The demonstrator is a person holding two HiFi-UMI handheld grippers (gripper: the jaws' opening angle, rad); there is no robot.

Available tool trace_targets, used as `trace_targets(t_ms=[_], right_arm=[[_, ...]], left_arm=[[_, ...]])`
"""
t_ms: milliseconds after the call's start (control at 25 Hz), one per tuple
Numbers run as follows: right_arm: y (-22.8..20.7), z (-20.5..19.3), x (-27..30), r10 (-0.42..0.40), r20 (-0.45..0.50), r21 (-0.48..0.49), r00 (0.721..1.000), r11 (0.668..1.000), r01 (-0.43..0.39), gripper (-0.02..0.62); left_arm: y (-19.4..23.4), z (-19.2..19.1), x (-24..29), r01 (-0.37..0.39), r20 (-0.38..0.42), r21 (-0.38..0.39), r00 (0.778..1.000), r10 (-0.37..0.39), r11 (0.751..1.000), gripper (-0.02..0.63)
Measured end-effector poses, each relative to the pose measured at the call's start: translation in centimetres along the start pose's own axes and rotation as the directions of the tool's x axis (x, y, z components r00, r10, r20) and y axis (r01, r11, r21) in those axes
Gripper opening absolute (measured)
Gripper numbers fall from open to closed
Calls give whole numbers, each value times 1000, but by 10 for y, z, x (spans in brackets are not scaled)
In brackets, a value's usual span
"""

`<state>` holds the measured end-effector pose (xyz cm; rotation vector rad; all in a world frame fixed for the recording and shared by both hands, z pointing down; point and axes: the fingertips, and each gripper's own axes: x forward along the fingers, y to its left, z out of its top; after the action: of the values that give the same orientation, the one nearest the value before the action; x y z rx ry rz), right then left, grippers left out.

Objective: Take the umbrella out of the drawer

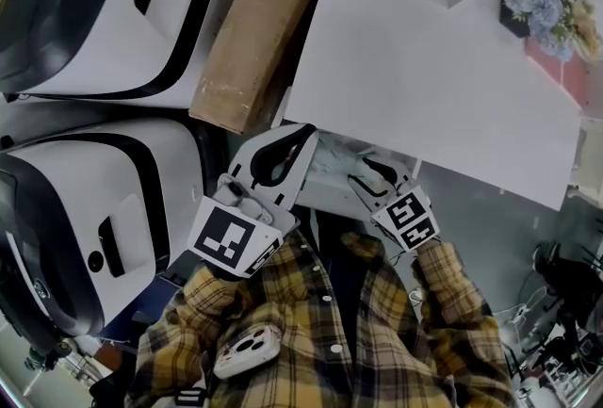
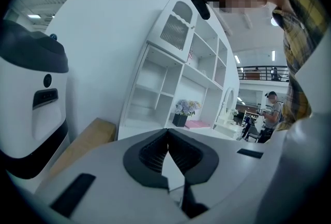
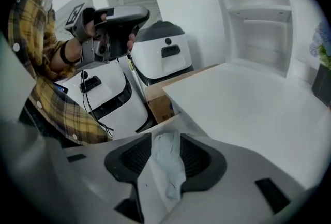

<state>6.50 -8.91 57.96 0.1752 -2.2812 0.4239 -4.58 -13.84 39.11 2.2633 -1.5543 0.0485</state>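
Within released right hand-held gripper (image 3: 165,141), pale crumpled umbrella (image 3: 168,168), left hand-held gripper (image 2: 168,134) clenched

Head view steeply down, gripper views along fingers (image 2: 151,154), sharing white tabletop (image 1: 424,67)

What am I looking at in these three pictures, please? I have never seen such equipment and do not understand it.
No robot: a person in a yellow checked shirt holds a tool in each hand, each ending in a two-jaw claw. The head view comes from a camera on the person's head, looking down; each gripper view from a camera on one tool. The left claw is closed and empty. The right claw is open, with a pale crumpled fabric bundle between its jaws; whether that is the umbrella I cannot tell. On the white tabletop stands a black pot of blue flowers; a brown cardboard box leans beside the table.
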Motion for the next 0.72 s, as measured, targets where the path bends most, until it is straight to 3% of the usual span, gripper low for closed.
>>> trace_targets(t_ms=[280,720], right_arm=[[-3,-44,42,55,-147,-67,988,996,-65,226],[-17,-104,96,3,-359,-289,933,950,-114,308]], left_arm=[[10,-17,-1,-28,-22,-6,999,27,1000,21],[23,-28,-4,-79,-19,-19,997,79,997,21]])
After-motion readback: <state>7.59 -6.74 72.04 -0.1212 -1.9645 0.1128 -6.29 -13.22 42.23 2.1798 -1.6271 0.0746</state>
